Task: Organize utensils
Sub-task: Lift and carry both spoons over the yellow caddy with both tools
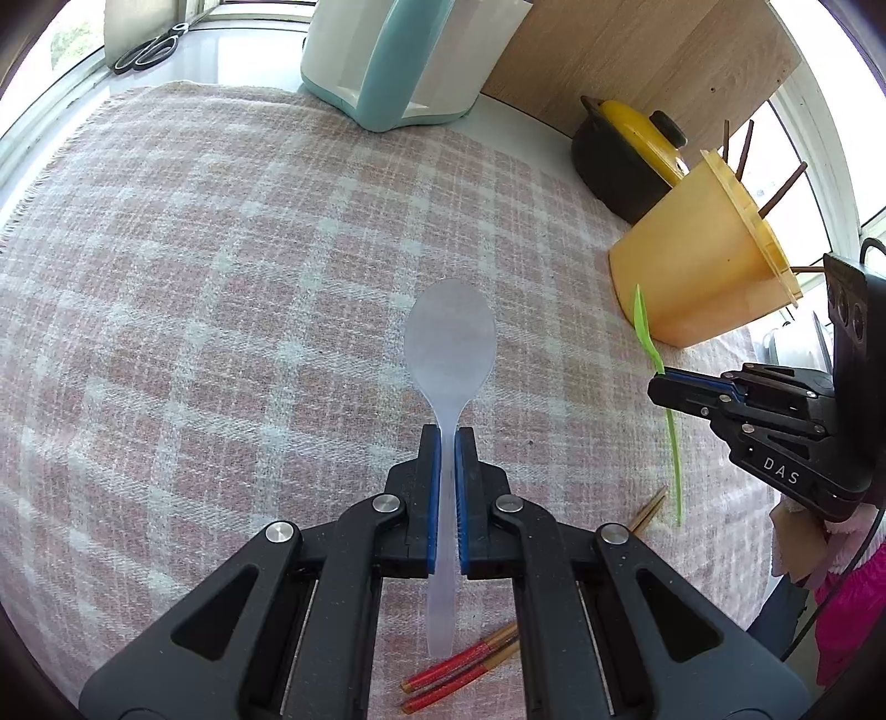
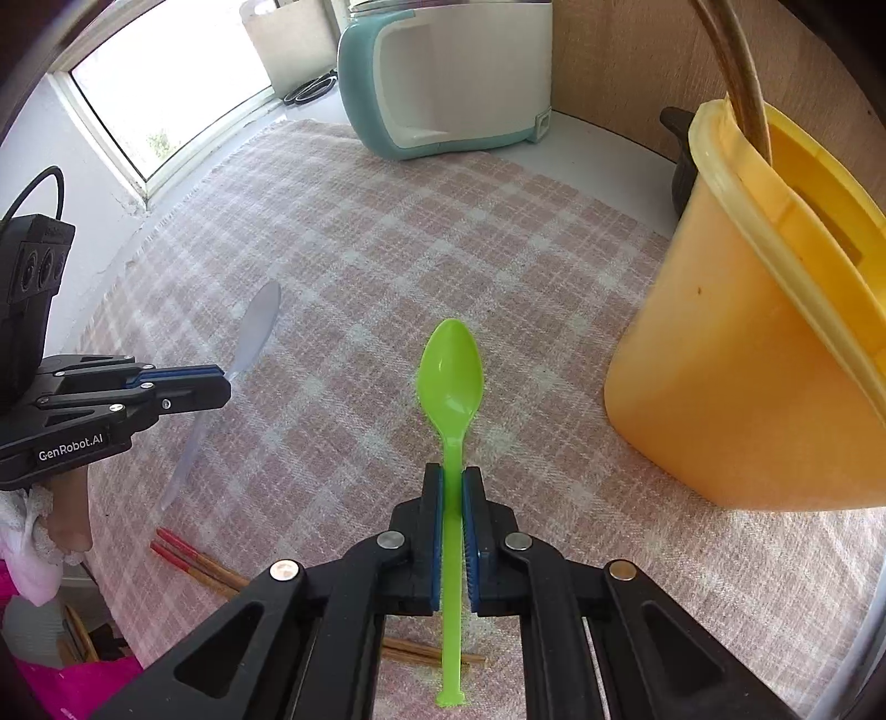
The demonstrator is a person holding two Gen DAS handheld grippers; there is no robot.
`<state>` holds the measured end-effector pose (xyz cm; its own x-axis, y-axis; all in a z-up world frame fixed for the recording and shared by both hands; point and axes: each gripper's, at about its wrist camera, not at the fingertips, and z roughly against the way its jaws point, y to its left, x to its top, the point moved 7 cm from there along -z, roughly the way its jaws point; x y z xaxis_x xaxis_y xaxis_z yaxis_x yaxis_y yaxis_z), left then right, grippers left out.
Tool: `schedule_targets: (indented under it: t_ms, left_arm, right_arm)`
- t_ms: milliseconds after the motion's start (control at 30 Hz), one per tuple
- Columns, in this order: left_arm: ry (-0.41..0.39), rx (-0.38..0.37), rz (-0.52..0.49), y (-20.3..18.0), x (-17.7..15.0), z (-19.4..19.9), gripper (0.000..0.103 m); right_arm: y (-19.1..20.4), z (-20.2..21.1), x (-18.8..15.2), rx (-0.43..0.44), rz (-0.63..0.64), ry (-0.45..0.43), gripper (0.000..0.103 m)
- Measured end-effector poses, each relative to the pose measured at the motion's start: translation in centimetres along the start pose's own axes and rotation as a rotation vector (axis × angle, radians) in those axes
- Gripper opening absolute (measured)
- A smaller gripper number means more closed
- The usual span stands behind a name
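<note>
Gripping a clear spoon [image 1: 449, 354] by its handle, the left tool [image 1: 448, 443] is clamped tight. Right tool [image 2: 453, 482] pinches a green spoon [image 2: 449, 371], yellow holder [image 2: 747, 360] just to its right.

So the surface [image 1: 498, 111] has a pink and white checked cloth [image 1: 221, 277] spread over it. At the back there's a white and teal appliance [image 1: 387, 61], looks like a toaster maybe, hard to say. Black-handled scissors [image 1: 148, 49] sit on the windowsill [image 1: 232, 39] behind it. A black pot [image 1: 603, 160] with a yellow lid [image 1: 642, 133] is tucked against a wooden panel [image 1: 637, 50].
</note>
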<state>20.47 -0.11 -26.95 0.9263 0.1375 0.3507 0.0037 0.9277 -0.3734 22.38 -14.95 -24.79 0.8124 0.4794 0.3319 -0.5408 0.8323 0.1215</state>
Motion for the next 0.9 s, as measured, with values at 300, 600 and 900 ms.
schedule_targets:
  t_ms: [300,600,900]
  left_arm:
    - [-0.098,-0.059,-0.043,-3.4,1.0,4.0,0.003]
    - [-0.218,-0.141,-0.095,-9.2,4.1,6.9,0.003]
    - [-0.313,-0.195,-0.142,-14.1,6.9,8.9,0.003]
  right_arm:
    - [-2.1,5.3,-0.7,-0.001,-0.107,-0.145,0.004]
    - [-4.7,10.8,-1.9,-0.042,-0.219,-0.269,0.004]
    - [-6.6,15.7,-2.1,-0.123,-0.276,-0.374,0.004]
